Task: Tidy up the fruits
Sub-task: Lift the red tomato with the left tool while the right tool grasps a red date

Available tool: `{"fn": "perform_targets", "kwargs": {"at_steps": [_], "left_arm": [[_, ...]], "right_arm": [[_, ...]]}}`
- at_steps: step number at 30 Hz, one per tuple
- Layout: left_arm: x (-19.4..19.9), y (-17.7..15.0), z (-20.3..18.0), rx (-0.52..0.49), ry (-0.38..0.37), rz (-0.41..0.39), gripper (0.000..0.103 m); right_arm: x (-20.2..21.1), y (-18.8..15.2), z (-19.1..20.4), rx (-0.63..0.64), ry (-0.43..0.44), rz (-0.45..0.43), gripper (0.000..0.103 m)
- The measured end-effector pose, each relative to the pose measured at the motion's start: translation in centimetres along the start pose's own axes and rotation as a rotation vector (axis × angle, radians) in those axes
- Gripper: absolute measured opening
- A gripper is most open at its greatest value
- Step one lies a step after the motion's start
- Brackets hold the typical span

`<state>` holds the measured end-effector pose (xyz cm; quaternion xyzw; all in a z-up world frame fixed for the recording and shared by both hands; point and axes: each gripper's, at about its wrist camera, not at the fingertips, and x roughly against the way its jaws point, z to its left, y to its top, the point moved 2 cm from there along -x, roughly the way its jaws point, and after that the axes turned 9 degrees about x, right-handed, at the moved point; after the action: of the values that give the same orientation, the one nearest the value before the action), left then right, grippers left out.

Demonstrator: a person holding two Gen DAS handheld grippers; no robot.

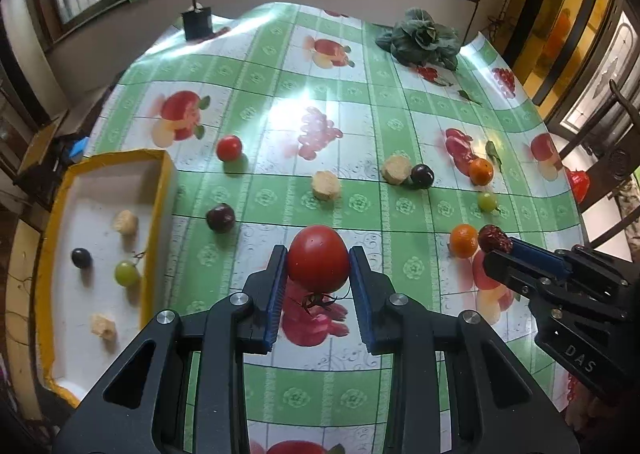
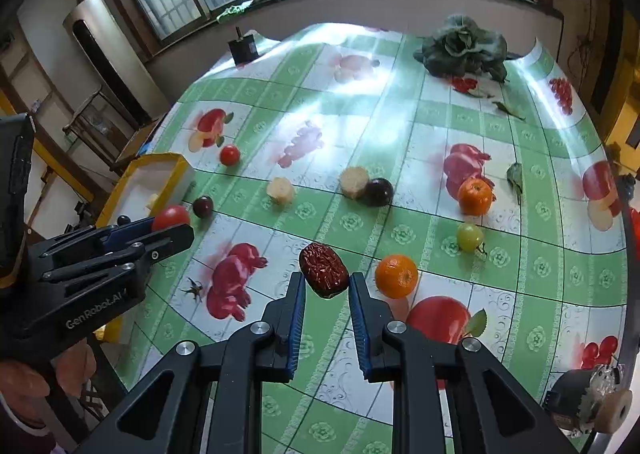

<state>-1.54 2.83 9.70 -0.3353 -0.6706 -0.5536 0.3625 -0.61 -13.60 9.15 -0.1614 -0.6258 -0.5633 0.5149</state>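
My left gripper (image 1: 319,266) is clamped on a large red tomato (image 1: 318,258), its blue pads pressing both sides, held above the green-checked tablecloth (image 1: 400,109). A loose dried calyx (image 1: 318,300) lies on the cloth just beneath it. My right gripper (image 2: 325,281) is closed on a wrinkled red jujube (image 2: 323,270), lifted near the right side of the table.

To the left sits the yellow-rimmed white box (image 1: 160,189), with a dark grape (image 1: 81,257), a green grape (image 1: 127,273) and two pale chunks (image 1: 125,221) in it. On the cloth lie a small tomato (image 1: 229,147) far left, a dark plum (image 1: 220,217) near the box, and two more pale chunks in the middle, the right one (image 1: 396,169) touching another dark plum (image 1: 421,175). Just beside the jujube is an orange (image 2: 396,276); farther right lie a green grape (image 2: 469,236) and a second orange (image 2: 475,195). A leafy green vegetable (image 1: 424,35) sits at the far right, a dark box (image 1: 197,22) at the far left.
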Motion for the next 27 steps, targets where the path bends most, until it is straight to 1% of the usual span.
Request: {"fn": "perform_targets", "kwargs": {"at_steps": [9, 13, 20, 27], "left_arm": [[2.2, -0.1, 2.3, 0.031, 0.045, -0.055, 0.030], [3.0, -0.2, 3.6, 0.046, 0.073, -0.079, 0.030], [3.6, -0.5, 6.0, 0.079, 0.101, -0.101, 0.030], [3.7, -0.9, 9.0, 0.132, 0.123, -0.095, 0.030]], "right_arm": [[0.5, 1.1, 3.4, 0.069, 0.020, -0.015, 0.021], [0.9, 1.7, 4.8, 0.094, 0.029, -0.035, 0.021], [0.2, 2.0, 7.2, 0.137, 0.042, -0.019, 0.021], [-0.7, 2.5, 10.0, 0.194, 0.073, 0.003, 0.021]]}}
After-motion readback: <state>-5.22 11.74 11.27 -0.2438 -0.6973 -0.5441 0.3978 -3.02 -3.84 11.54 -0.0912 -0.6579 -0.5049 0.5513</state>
